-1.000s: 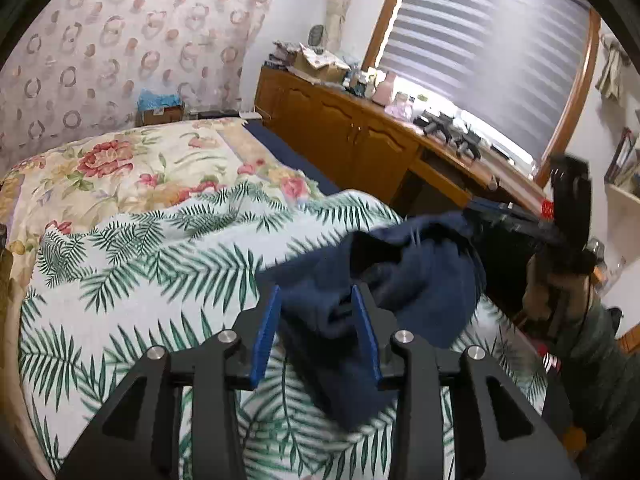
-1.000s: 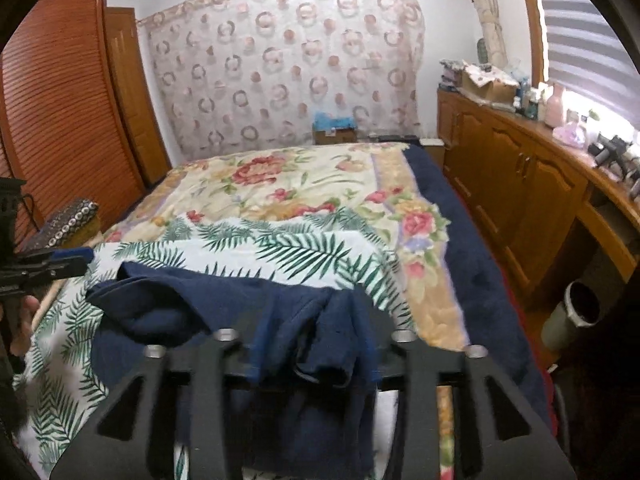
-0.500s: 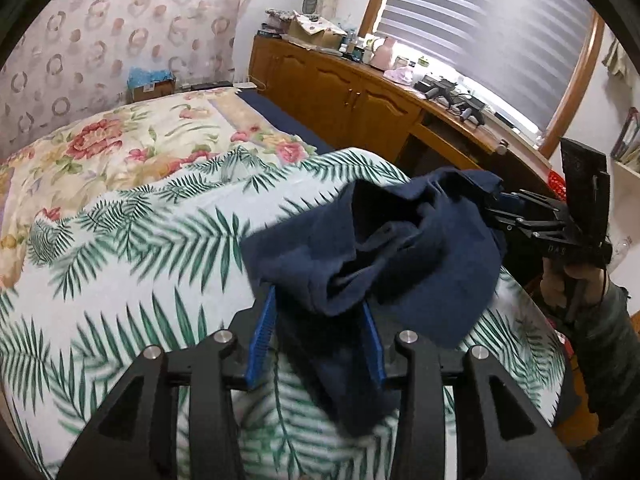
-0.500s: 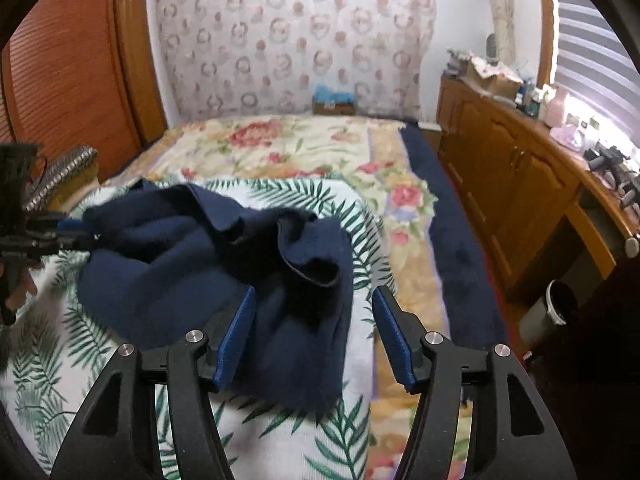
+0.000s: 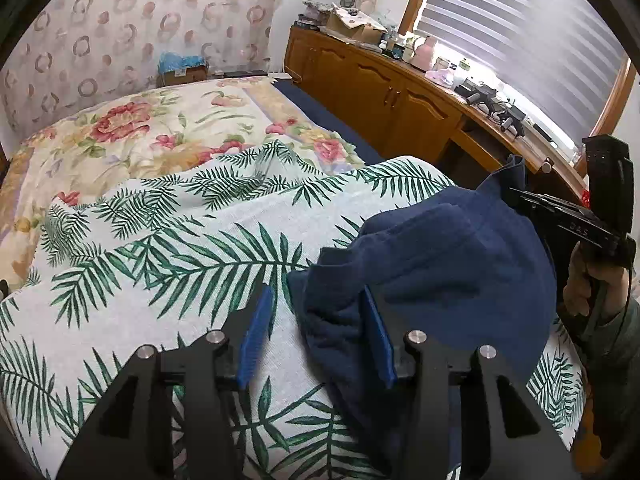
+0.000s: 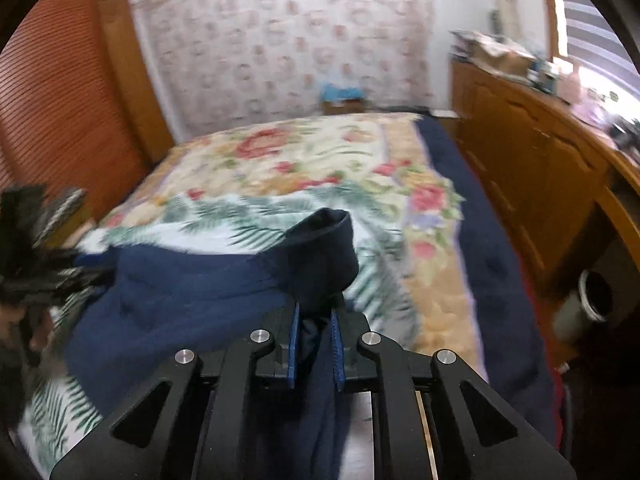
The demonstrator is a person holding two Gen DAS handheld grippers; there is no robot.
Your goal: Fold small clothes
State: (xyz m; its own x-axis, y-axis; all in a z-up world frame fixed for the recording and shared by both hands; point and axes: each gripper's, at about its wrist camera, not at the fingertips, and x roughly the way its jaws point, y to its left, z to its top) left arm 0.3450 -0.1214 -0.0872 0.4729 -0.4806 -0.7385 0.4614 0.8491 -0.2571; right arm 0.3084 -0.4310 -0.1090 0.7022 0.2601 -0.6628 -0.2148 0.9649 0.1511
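Garment: navy cloth (image 5: 452,264), bunched on the palm-leaf cover (image 5: 192,248) near the bed's (image 5: 132,132) foot corner.
Long axis: runs across the bed, from one gripper to the other.
Right gripper (image 6: 315,344): jaws have just closed; pads pinch a raised fold of the cloth, its looped end pointing up and away.
Left gripper (image 5: 316,336): jaws spread, just opening further; the cloth's edge lies between them against the right pad, left pad clear.
Right hand (image 5: 588,280): visible on the handle.
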